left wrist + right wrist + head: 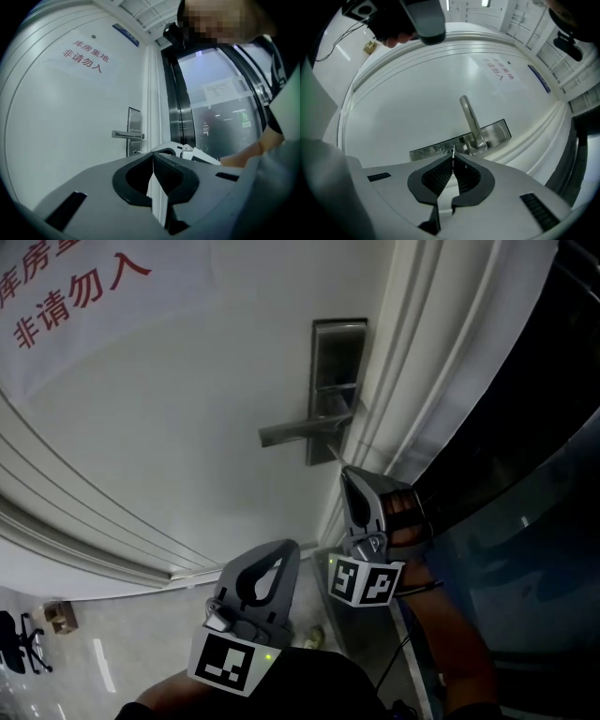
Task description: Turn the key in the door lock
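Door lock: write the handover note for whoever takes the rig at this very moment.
Right gripper: jaws shut on the key, a thin metal sliver pinched at the tips, right up against the lock plate just below the lever handle.
Left gripper: jaws shut with nothing between them, held back from the door, low and to the left of the right one.
Done: the key is gripped at the lock.
Left: turning it. The pictures don't show whether it has rotated at all, so check by feel before twisting. The handle is level and untouched.
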The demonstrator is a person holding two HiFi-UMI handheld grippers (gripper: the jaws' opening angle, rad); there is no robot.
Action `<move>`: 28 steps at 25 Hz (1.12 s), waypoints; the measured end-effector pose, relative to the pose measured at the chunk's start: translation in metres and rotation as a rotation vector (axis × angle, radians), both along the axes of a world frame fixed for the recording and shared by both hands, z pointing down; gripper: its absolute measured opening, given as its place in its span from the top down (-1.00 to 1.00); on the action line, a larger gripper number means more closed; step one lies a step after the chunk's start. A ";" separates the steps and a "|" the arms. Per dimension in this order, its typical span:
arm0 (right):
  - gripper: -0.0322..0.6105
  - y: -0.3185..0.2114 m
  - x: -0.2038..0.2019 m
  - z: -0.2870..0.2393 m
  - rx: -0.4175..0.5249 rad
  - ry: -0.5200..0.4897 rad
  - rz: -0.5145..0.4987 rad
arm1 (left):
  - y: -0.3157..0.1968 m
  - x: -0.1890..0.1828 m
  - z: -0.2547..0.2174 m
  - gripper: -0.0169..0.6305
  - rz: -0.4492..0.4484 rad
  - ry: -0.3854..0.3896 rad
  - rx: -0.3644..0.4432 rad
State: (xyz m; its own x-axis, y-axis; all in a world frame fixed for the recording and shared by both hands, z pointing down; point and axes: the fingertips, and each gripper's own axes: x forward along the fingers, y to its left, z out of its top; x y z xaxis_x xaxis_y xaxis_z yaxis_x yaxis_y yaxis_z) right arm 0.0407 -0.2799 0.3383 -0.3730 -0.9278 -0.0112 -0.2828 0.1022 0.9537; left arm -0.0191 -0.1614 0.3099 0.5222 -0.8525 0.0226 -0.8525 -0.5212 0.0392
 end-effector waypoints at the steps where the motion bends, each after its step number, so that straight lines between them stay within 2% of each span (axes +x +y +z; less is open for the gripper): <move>1: 0.84 -0.004 0.000 0.003 0.006 0.015 0.005 | -0.007 0.001 -0.001 0.92 -0.008 0.005 0.002; 9: 0.84 -0.029 0.003 0.009 0.027 0.055 0.019 | -0.048 0.013 -0.008 0.92 -0.022 0.056 -0.003; 18: 0.84 -0.043 0.001 0.014 0.036 0.072 0.058 | -0.056 0.017 -0.003 0.92 -0.008 0.056 -0.025; 28: 0.84 -0.048 -0.007 0.013 0.051 0.191 0.151 | -0.055 0.004 -0.002 0.92 -0.006 0.069 -0.026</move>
State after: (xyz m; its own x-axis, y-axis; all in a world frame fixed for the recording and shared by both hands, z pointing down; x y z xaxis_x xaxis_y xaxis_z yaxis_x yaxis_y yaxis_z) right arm 0.0335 -0.3276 0.3512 -0.2302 -0.9731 -0.0020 -0.1049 0.0228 0.9942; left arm -0.0151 -0.2162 0.3078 0.5178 -0.8555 0.0086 -0.8507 -0.5137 0.1116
